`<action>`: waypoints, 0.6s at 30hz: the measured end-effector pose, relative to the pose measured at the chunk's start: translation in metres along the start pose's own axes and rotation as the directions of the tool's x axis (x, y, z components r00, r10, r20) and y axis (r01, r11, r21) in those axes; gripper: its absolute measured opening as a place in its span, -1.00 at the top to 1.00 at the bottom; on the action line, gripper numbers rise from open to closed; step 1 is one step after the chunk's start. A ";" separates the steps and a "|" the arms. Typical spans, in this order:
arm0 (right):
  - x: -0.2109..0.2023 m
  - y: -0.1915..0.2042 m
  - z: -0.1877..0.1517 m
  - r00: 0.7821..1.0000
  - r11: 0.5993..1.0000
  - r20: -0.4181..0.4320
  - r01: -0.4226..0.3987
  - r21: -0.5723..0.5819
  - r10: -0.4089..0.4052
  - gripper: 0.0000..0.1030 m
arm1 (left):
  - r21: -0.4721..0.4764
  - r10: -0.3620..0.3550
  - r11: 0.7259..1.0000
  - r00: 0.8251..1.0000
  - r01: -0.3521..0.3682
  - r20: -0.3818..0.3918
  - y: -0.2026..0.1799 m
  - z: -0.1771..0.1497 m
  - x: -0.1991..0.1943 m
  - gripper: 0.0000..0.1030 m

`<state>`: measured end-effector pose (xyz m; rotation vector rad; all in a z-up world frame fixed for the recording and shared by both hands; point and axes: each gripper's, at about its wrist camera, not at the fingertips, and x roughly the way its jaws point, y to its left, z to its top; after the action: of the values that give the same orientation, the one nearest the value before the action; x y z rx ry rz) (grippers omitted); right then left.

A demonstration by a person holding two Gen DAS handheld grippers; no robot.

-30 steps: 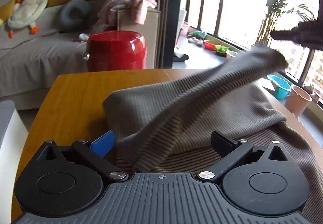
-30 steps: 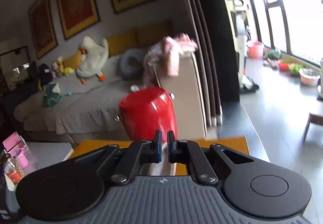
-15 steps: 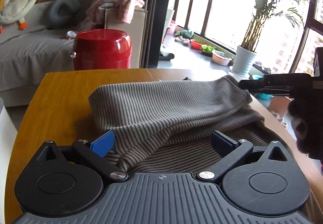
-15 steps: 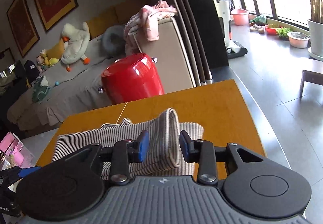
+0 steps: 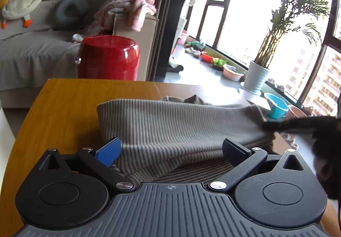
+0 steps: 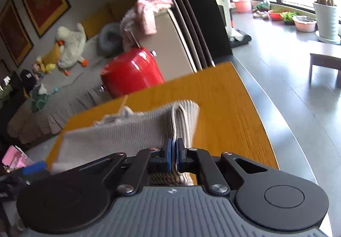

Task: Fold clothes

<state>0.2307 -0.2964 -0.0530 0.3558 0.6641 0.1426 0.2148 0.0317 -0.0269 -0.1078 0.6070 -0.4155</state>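
Note:
A grey-brown ribbed garment [image 5: 177,128] lies folded on the wooden table [image 5: 64,104]. My left gripper [image 5: 170,149] is open, its fingers spread either side of the garment's near edge, holding nothing. My right gripper [image 6: 174,154] is shut on a bunched fold of the garment [image 6: 181,117] at its right end. In the left wrist view the right gripper [image 5: 298,125] shows as a dark blurred shape at the garment's right edge.
A red cylindrical stool [image 5: 108,57] stands beyond the table's far edge, with a sofa [image 5: 32,49] behind it. A potted plant [image 5: 255,77] and bowls [image 5: 277,106] stand by the window on the right. The table's right edge [image 6: 262,121] drops to the floor.
The right gripper brought the lifted garment end down onto the table, opened briefly, and has closed again on the fold. The garment now lies flatter. The left gripper stayed open in place.

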 end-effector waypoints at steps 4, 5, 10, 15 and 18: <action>-0.005 0.014 -0.010 0.996 0.992 0.056 0.068 -0.107 -0.062 0.67 | 0.044 0.007 0.999 1.000 -0.005 -0.030 -0.005 -0.011 0.022 -1.00; -0.008 0.018 -0.010 0.996 0.990 0.065 0.071 -0.120 -0.064 0.65 | 0.057 0.020 0.998 0.999 -0.018 -0.038 -0.005 -0.016 0.029 -1.00; -0.025 0.037 -0.028 0.995 0.986 0.103 0.026 -0.166 -0.009 0.17 | 0.100 0.055 0.994 0.998 -0.052 -0.031 -0.010 -0.022 0.032 -1.00; -0.019 0.037 -0.044 0.997 0.985 0.067 -0.012 -0.171 0.024 -0.21 | 0.106 0.076 0.992 0.997 -0.073 -0.028 -0.011 -0.025 0.030 -1.00; -0.018 0.026 -0.041 0.997 0.993 0.053 -0.049 -0.111 0.055 -0.26 | 0.085 0.099 0.992 0.995 -0.096 -0.027 -0.009 -0.027 0.027 -1.00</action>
<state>0.1911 -0.2655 -0.0633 0.2708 0.5894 0.2174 0.2160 0.0135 -0.0614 0.0086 0.6225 -0.3481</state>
